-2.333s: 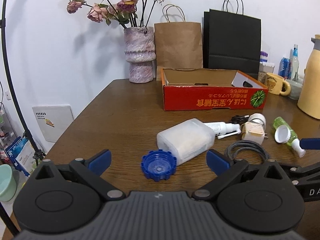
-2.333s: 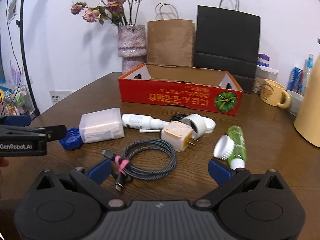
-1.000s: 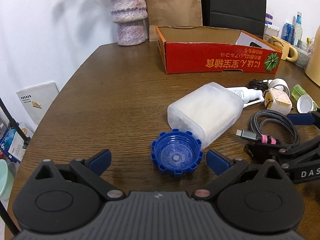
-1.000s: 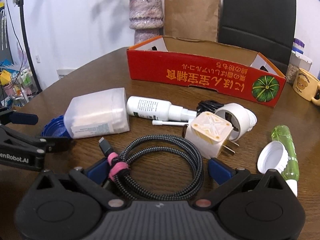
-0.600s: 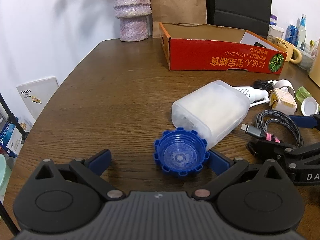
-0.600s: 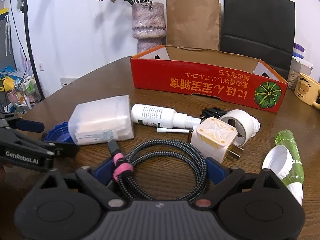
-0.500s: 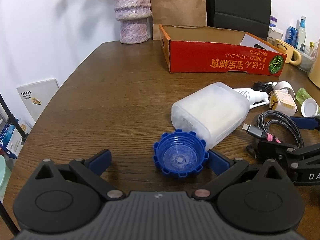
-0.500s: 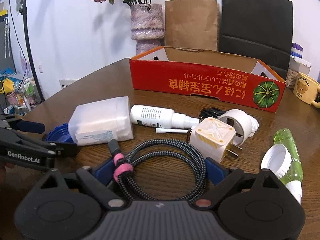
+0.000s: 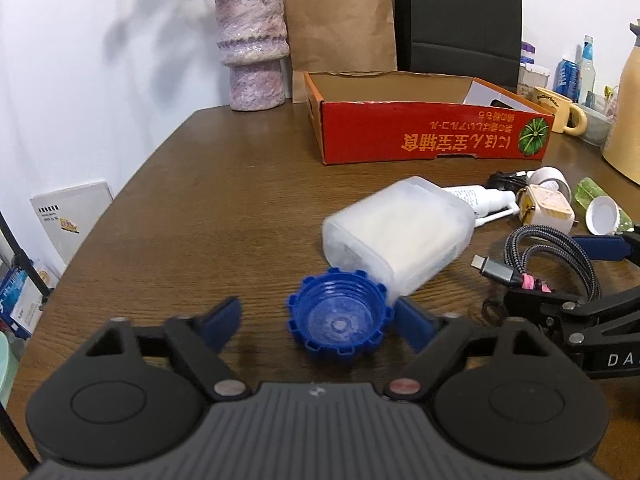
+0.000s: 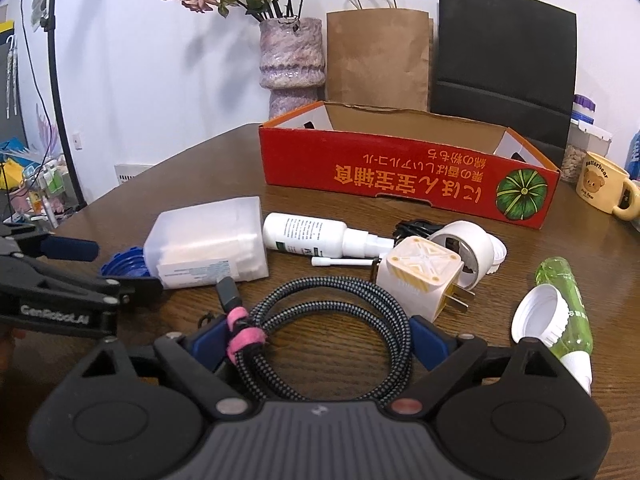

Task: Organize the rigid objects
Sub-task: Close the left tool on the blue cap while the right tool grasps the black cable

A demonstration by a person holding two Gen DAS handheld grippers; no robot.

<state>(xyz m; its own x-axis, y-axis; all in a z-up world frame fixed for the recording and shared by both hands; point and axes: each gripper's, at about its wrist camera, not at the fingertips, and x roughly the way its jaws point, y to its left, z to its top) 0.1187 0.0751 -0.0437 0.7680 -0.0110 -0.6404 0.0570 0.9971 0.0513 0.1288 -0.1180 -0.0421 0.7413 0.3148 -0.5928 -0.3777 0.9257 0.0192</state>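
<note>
My left gripper (image 9: 318,318) is open around a blue screw cap (image 9: 338,322) lying upside down on the wood table; its right finger touches the cap, the left stands apart. A frosted plastic container (image 9: 398,230) lies on its side against the cap. My right gripper (image 10: 316,334) is open around a coiled braided cable (image 10: 332,332) with a pink tie. A red cardboard box (image 10: 404,174) stands open behind. A white spray bottle (image 10: 316,234), a cream plug adapter (image 10: 420,278), a white round adapter (image 10: 466,248) and a green bottle (image 10: 568,312) with a white cap (image 10: 538,318) lie nearby.
A purple vase (image 9: 252,46) with dried flowers, a brown paper bag (image 9: 340,24) and a black bag (image 9: 458,20) stand at the back. A yellow mug (image 10: 602,188) and bottles stand at the right. The table edge (image 9: 120,200) curves on the left.
Both grippers have come lower and closer to the table. The left jaws have narrowed around the blue cap; the right jaws now straddle the cable coil.
</note>
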